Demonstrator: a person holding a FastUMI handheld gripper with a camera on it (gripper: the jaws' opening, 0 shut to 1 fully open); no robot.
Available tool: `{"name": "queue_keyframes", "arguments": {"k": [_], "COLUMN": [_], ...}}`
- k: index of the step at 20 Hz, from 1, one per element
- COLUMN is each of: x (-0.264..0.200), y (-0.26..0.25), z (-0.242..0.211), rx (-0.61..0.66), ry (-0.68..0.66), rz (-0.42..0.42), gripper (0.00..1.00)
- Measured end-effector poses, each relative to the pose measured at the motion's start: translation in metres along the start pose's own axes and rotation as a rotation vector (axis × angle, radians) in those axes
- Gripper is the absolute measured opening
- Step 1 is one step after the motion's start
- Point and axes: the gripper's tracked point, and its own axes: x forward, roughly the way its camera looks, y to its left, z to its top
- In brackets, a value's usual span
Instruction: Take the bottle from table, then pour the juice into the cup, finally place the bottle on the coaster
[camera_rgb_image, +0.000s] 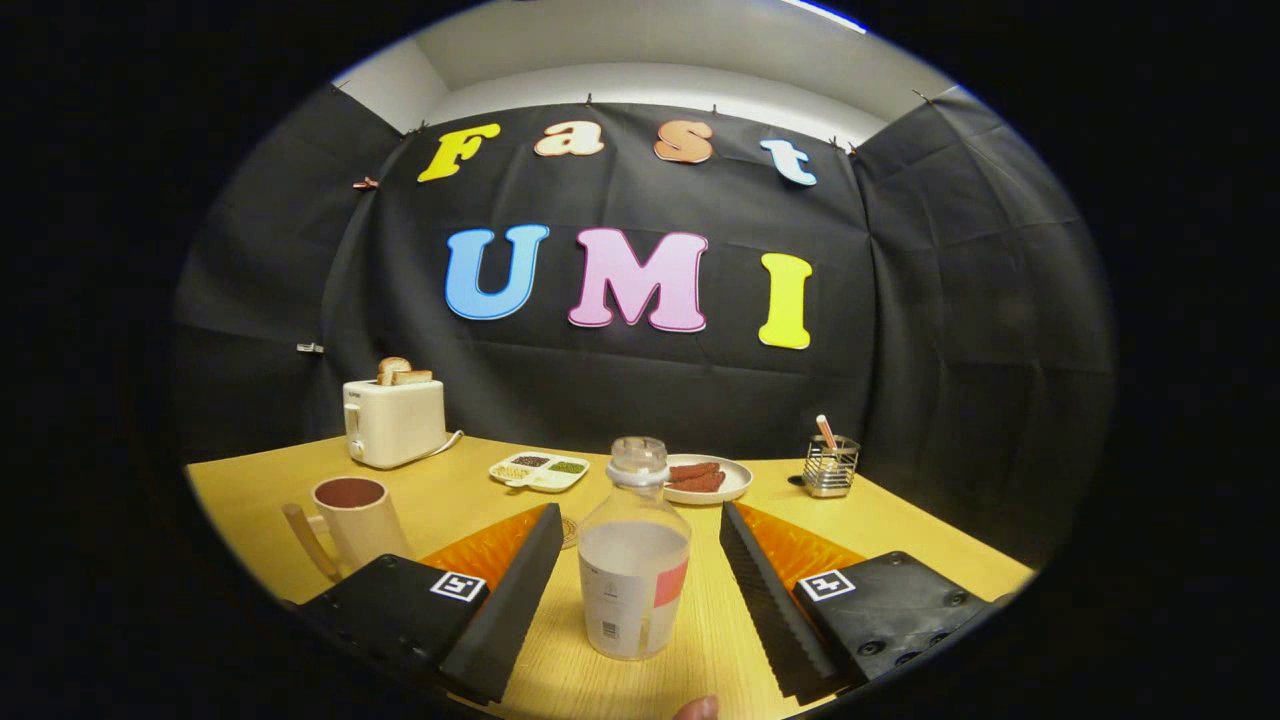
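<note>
Wooden table (900, 520), pale and yellowish, carries everything, and the gripper (640, 580) hangs low over its near edge with its fingers spread wide apart, gripping nothing. Off to the left of the left finger (515, 590), slightly ahead of it, stands a cream cup (358, 518) with a dark inside and a long handle pointing away to the left. Far beyond the cup, near the black cloth wall, sits a white toaster (394, 421) with slices of bread (400, 371) sticking out of its top. Just past the tip of the left finger a small part of a round coaster (569, 531) peeks out, mostly hidden. Further ahead lies a divided white dish (539, 471) with small heaps of seeds or beans. Between the two fingers, touching neither, stands the bottle (634, 560), upright on the table, clear, with a cap on and whitish juice filling roughly its lower half. Behind it, a little right, is a plate (708, 479) with reddish-brown pieces of food. Beyond the right finger (765, 600), well off, stands a wire holder (831, 466) with a stick-like thing in it. A fingertip (696, 708) shows at the near edge.
</note>
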Motion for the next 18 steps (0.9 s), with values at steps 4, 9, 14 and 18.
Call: {"name": "queue_keyframes", "arguments": {"k": [4,9,14,18], "x": [0.013,0.02,0.029,0.029], "y": [0.002,0.003,-0.005,0.001], "z": [-0.024,-0.04,-0.027,0.019], "rx": [0.007,0.025,-0.074,-0.238], "ry": [0.015,0.044,0.083,0.082], "rz": [-0.011,-0.034,-0.075,-0.092], "gripper": [0.97,0.96,0.73,0.71]}}
